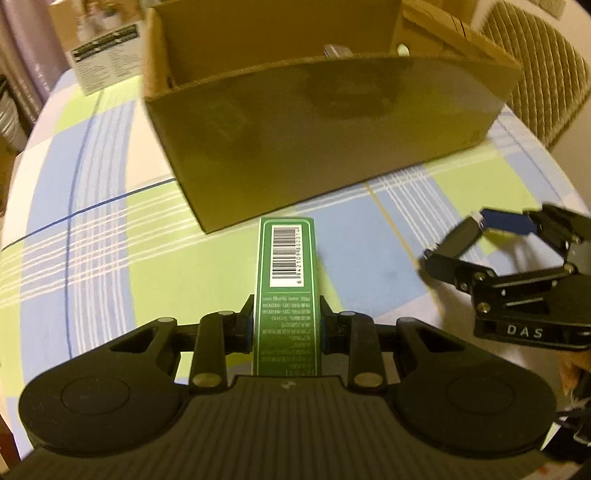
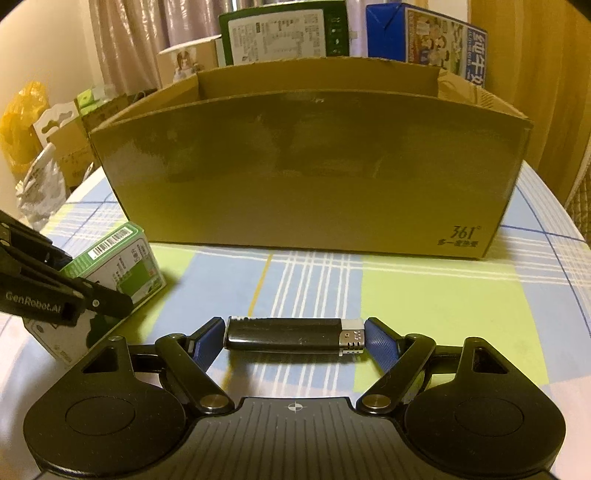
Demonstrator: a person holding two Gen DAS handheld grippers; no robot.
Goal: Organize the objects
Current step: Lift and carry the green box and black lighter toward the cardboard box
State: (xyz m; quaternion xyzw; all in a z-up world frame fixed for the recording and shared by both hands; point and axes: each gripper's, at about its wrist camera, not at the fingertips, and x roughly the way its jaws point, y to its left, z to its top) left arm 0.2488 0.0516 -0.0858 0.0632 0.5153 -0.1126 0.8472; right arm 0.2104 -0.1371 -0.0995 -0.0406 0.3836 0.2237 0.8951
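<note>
Left wrist view shows your left gripper clamped on a green carton above the checked tablecloth, just before the cardboard box. Your right gripper pinches a black lighter end to end, also near the box. Curtains and stacked cartons stand behind.

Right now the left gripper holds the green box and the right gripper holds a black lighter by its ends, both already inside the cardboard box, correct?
Not quite. The left gripper does hold the green box, and the right gripper holds the black lighter by its ends, but both are in front of the cardboard box, outside it, over the table. The right wrist view shows this.
</note>
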